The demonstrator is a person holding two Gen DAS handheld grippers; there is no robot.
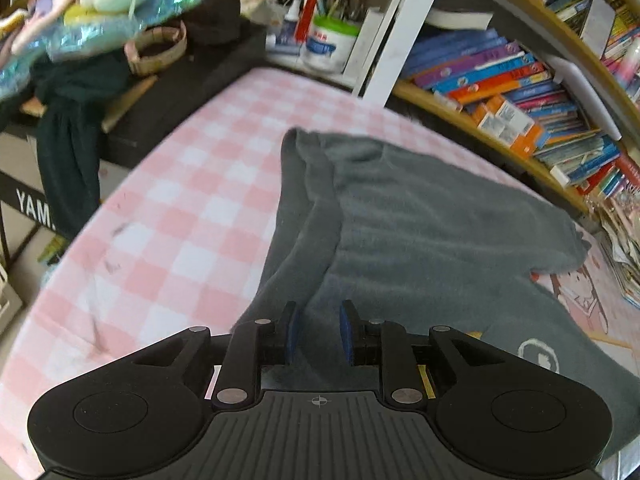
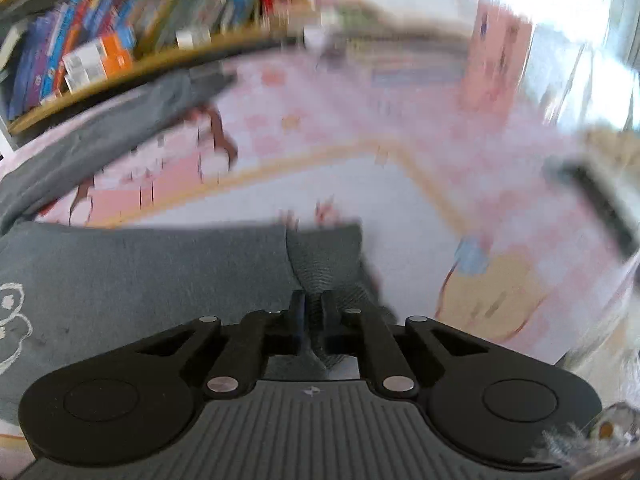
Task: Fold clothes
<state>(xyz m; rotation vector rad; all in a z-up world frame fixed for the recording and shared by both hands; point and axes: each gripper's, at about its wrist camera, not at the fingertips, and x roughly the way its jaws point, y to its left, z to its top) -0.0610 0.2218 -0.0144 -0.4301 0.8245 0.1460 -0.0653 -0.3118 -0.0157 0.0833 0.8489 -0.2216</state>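
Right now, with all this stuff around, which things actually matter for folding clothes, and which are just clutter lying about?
Part of the job:
- grey garment, spread on the pink checked sheet
- left gripper, fabric between its fingers
- right gripper, pinching a cuff

Just lying about:
- books on the shelf
- pen pots
- dark cloth hanging at left
- woven basket

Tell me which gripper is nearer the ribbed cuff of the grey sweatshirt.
Right. The right gripper has its jaws closed on the ribbed cuff. The left gripper, jaws apart, sits over plain fabric of the grey sweatshirt; no cuff shows near it.
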